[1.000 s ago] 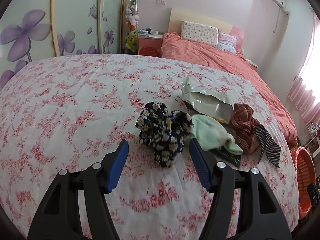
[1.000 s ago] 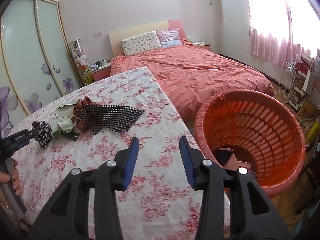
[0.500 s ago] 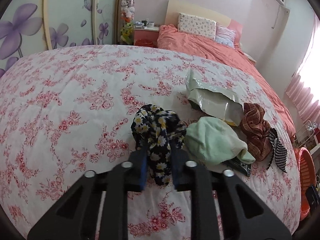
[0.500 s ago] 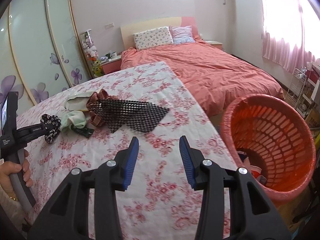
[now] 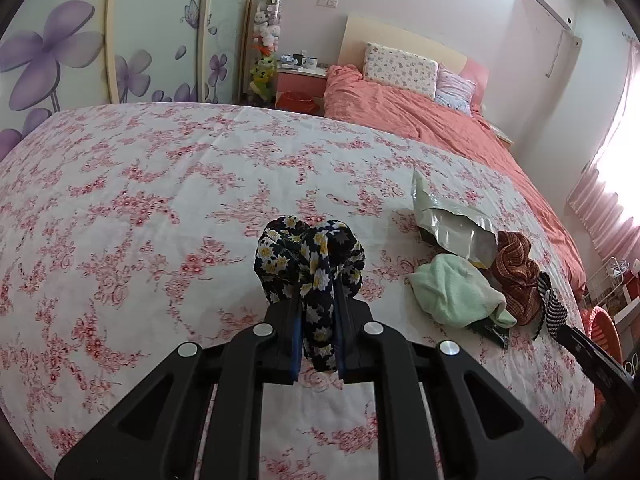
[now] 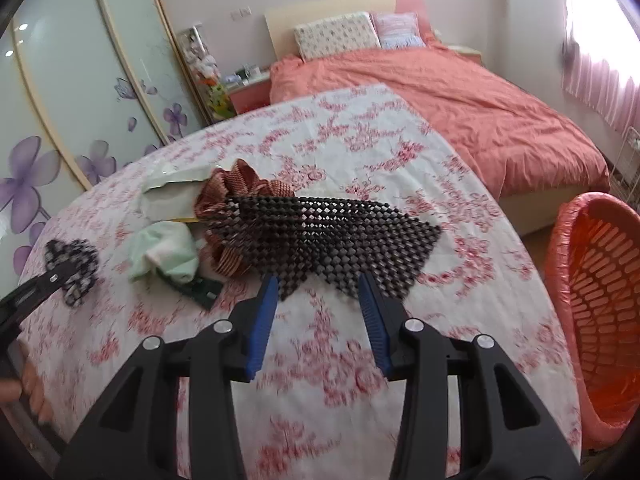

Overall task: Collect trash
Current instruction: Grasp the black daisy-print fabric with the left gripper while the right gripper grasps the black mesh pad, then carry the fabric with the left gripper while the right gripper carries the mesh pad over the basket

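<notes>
My left gripper (image 5: 316, 312) is shut on a dark cloth with yellow and white daisies (image 5: 310, 256), bunched above the flowered table cover (image 5: 140, 208); the same cloth (image 6: 74, 266) shows at the left of the right wrist view. My right gripper (image 6: 318, 312) stands open with nothing between its fingers, just short of a black mesh mat (image 6: 332, 236). Beside the mat lie a brown pleated cloth (image 6: 236, 188), a mint green cloth (image 6: 166, 252) and a pale mailer bag (image 6: 170, 196). An orange basket (image 6: 596, 300) stands past the table's right edge.
A bed with a coral cover (image 6: 460, 96) lies beyond the table. Sliding wardrobe doors with purple flowers (image 5: 60, 52) fill the left. A small dark green packet (image 6: 202, 290) pokes from under the mint cloth. A person's fingers (image 6: 34, 388) show at the lower left of the right wrist view.
My left gripper closed on the daisy cloth and drew it back, away from the mint cloth. My right gripper swung left from the basket toward the mesh mat, its jaws unchanged.
</notes>
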`<control>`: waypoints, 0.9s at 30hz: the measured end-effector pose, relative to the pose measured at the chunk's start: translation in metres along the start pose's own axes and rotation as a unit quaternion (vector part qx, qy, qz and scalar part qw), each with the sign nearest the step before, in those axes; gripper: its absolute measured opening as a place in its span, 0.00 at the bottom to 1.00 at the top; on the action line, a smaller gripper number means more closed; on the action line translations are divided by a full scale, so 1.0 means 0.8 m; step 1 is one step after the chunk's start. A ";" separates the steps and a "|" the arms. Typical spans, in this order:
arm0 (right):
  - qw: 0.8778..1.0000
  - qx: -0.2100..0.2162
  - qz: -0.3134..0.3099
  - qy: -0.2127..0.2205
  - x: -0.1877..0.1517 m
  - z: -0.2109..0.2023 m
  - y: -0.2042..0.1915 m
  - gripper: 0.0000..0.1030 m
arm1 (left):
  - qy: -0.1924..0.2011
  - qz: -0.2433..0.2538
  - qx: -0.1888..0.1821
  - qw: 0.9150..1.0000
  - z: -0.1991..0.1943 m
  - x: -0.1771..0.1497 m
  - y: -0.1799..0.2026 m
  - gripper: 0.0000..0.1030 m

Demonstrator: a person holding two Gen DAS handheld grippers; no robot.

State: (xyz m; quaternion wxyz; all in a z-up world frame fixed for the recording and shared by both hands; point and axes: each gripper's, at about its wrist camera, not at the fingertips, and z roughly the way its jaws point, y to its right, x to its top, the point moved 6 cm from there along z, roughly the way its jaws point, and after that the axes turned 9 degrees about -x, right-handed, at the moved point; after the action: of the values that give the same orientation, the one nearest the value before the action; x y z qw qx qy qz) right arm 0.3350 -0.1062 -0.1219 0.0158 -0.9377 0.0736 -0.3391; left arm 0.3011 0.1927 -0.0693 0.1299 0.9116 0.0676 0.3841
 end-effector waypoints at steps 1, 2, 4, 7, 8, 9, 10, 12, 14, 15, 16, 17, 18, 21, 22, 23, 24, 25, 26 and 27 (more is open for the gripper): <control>1.000 -0.003 0.001 -0.003 0.003 0.004 0.000 0.41 | 0.000 0.000 -0.001 1.000 -0.001 -0.001 -0.001 0.12; 1.000 -0.006 0.004 -0.008 0.007 0.010 0.000 0.41 | -0.001 0.001 -0.002 1.000 -0.001 -0.001 -0.001 0.12; 1.000 -0.010 0.006 -0.014 0.011 0.019 -0.001 0.41 | -0.002 0.003 -0.004 1.000 -0.001 -0.002 0.002 0.12; 0.999 -0.023 0.006 -0.030 0.014 0.034 -0.001 0.41 | -0.006 0.005 -0.009 1.000 0.000 -0.003 0.005 0.12; 0.999 -0.025 0.004 -0.027 0.015 0.035 -0.002 0.41 | -0.006 0.006 -0.010 1.000 0.001 -0.003 0.006 0.12; 0.999 -0.030 -0.003 -0.027 0.014 0.036 -0.003 0.41 | -0.007 0.007 -0.012 1.000 0.001 -0.004 0.007 0.12; 0.999 -0.040 -0.012 -0.027 0.013 0.036 -0.005 0.40 | -0.007 0.008 -0.013 1.000 0.002 -0.005 0.009 0.12; 0.998 -0.057 -0.024 -0.021 0.012 0.036 -0.005 0.30 | -0.009 0.007 -0.016 1.000 0.004 -0.005 0.010 0.12; 0.998 -0.060 -0.025 -0.017 0.010 0.035 -0.002 0.18 | -0.011 0.008 -0.018 1.000 0.004 -0.007 0.014 0.12; 0.998 -0.057 -0.023 -0.016 0.010 0.034 0.002 0.16 | -0.011 0.009 -0.019 1.000 0.004 -0.008 0.016 0.12; 0.998 -0.054 -0.018 -0.016 0.010 0.034 0.006 0.10 | -0.012 0.011 -0.020 1.000 0.004 -0.009 0.017 0.12; 0.999 -0.048 -0.014 -0.016 0.011 0.033 0.008 0.07 | -0.012 0.013 -0.021 1.000 0.004 -0.010 0.019 0.12; 0.999 -0.043 -0.010 -0.017 0.011 0.033 0.011 0.06 | -0.013 0.015 -0.021 1.000 0.003 -0.011 0.021 0.12; 1.000 -0.030 -0.002 -0.007 0.011 0.025 0.015 0.06 | -0.012 0.018 -0.022 1.000 0.002 -0.012 0.026 0.12; 1.000 -0.028 0.001 -0.002 0.011 0.020 0.016 0.05 | -0.012 0.019 -0.023 0.999 0.000 -0.012 0.028 0.12; 1.000 -0.023 0.008 0.009 0.012 0.010 0.019 0.05 | -0.011 0.020 -0.023 0.999 -0.001 -0.013 0.029 0.12; 1.000 -0.020 0.011 0.016 0.014 0.004 0.020 0.05 | -0.011 0.022 -0.024 0.999 -0.002 -0.013 0.031 0.12; 1.000 -0.018 0.013 0.022 0.015 -0.002 0.022 0.05 | -0.010 0.024 -0.025 0.999 -0.003 -0.013 0.033 0.12; 0.999 -0.017 0.016 0.030 0.017 -0.011 0.026 0.05 | -0.010 0.025 -0.026 0.999 -0.004 -0.012 0.034 0.12; 0.999 -0.016 0.018 0.034 0.018 -0.017 0.029 0.05 | -0.009 0.027 -0.027 0.999 -0.005 -0.012 0.037 0.12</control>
State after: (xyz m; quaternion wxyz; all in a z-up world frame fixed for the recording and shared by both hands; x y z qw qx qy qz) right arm 0.3343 -0.1311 -0.1046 0.0044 -0.9243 0.0965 -0.3692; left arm 0.2917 0.1633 -0.0648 0.1450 0.9126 0.0315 0.3810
